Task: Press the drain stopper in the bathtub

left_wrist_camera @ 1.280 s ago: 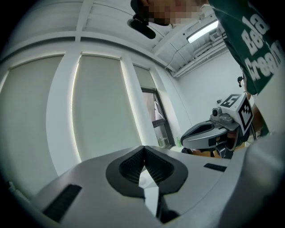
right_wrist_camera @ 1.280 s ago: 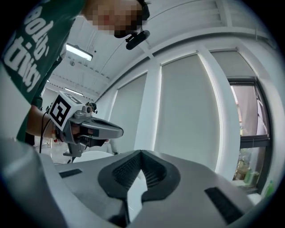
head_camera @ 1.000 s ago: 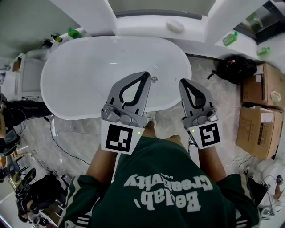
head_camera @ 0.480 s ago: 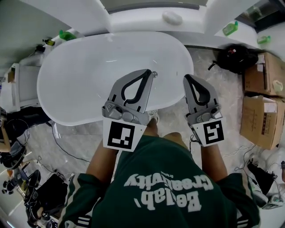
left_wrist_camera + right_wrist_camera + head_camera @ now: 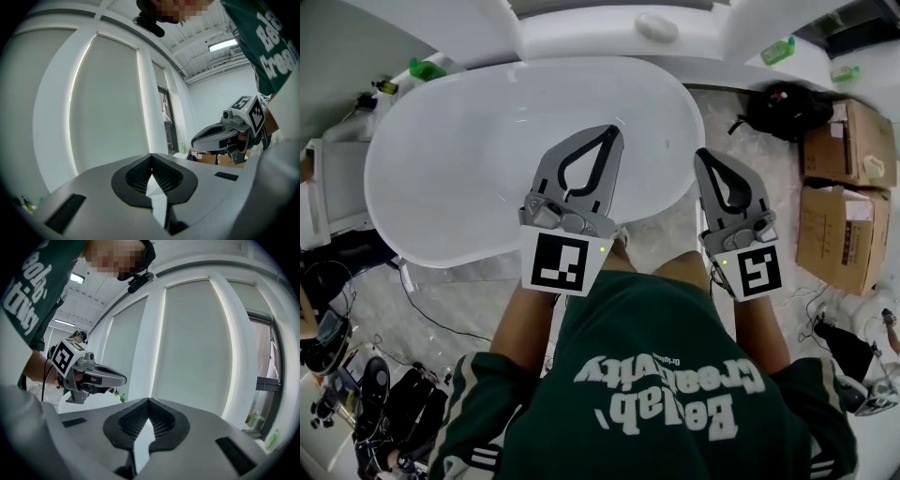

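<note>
Left gripper (image 5: 614, 131) hangs over the white oval bathtub (image 5: 459, 159), fingers pinched fully together with nothing in them. I'd guess that's to make one blunt tip for poking the drain stopper. I can't actually spot the stopper, it's probably hidden under that tip. Right gripper (image 5: 703, 155) is also closed and empty, parked by the tub's rim out of the way.
</note>
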A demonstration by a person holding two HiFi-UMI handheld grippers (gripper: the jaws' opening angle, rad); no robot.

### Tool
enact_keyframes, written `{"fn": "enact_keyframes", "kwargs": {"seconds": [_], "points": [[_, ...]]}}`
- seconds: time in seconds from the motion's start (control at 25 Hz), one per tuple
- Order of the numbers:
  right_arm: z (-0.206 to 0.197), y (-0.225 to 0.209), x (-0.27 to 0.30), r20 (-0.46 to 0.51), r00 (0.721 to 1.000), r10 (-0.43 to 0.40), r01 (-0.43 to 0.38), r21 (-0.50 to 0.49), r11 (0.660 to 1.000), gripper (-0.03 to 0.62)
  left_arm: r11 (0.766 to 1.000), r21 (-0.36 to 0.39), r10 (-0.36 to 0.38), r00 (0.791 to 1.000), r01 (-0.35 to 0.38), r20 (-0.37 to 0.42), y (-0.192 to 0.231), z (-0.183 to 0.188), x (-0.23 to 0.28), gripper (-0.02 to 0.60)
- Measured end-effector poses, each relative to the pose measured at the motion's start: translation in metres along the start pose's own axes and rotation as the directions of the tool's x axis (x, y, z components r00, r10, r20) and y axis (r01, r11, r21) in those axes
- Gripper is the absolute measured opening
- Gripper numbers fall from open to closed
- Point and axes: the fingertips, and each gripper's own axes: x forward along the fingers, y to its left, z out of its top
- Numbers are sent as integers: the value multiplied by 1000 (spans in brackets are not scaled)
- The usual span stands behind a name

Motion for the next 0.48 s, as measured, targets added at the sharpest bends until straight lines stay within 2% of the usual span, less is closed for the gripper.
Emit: {"fn": "enact_keyframes", "kwargs": {"seconds": [0.24,0.48], "points": [[-2,2,7,-20,1000,8,-8,-7,1000,14,998,-45,42,999,-43,-26,14,-23,0,8],[15,12,24,32,998,53,-53,-13,999,14,992,-106,59,998,-63,-36,20,-36,-9,8]]}}
